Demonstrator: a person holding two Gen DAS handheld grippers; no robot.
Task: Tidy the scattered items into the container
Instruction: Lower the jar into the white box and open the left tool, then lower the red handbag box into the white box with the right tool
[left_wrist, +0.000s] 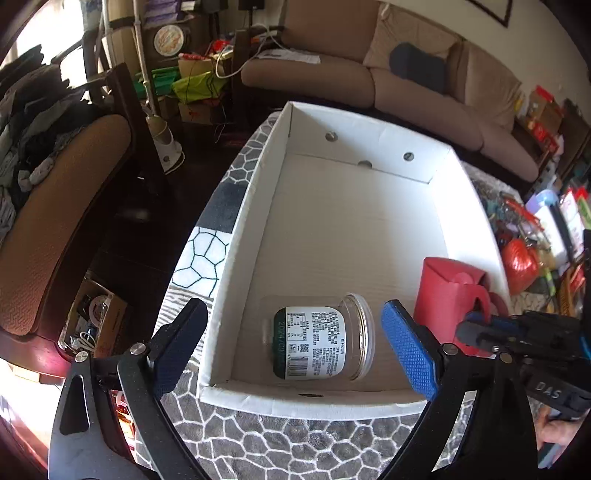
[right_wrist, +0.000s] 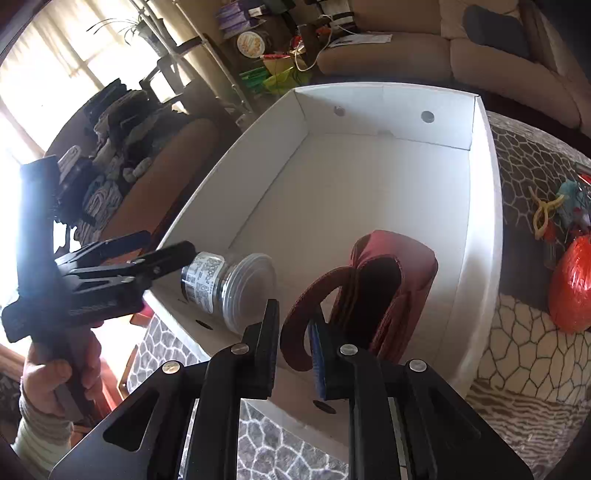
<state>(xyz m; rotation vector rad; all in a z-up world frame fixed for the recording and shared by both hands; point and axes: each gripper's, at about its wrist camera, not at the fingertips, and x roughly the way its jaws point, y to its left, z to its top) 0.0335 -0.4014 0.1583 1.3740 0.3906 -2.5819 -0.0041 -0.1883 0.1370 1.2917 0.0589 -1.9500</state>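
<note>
White cardboard box, open-topped, stands on a patterned grey cloth; all places below are given from this box. Item one: clear jar, labelled, lying on its side on the box floor at the near end, mouth toward the red item; apparently empty, so judged light, but rigid, smooth and inclined to roll, breakable if glass, which cannot be told. Best taken across the labelled body, not by the lip. Left gripper hangs above the near wall of the box with jaws spread wide, one finger outside the wall and one over the floor; nothing pressed between them, the jar lying free beneath. Item two: red pouch, standing inside the box against the near right wall, made of thin sheet with a curved loop flap; judged light, flexible, easily creased, unlikely to break. Sensible hold is the flap or top edge. Right gripper has its jaws nearly together, the flap running between them; whether the pads pinch it or have just let go cannot be told. Still outside the box, to its right on the cloth: an orange-red wrapped bundle and a yellow clip among small clutter, judged next for collection.
</note>
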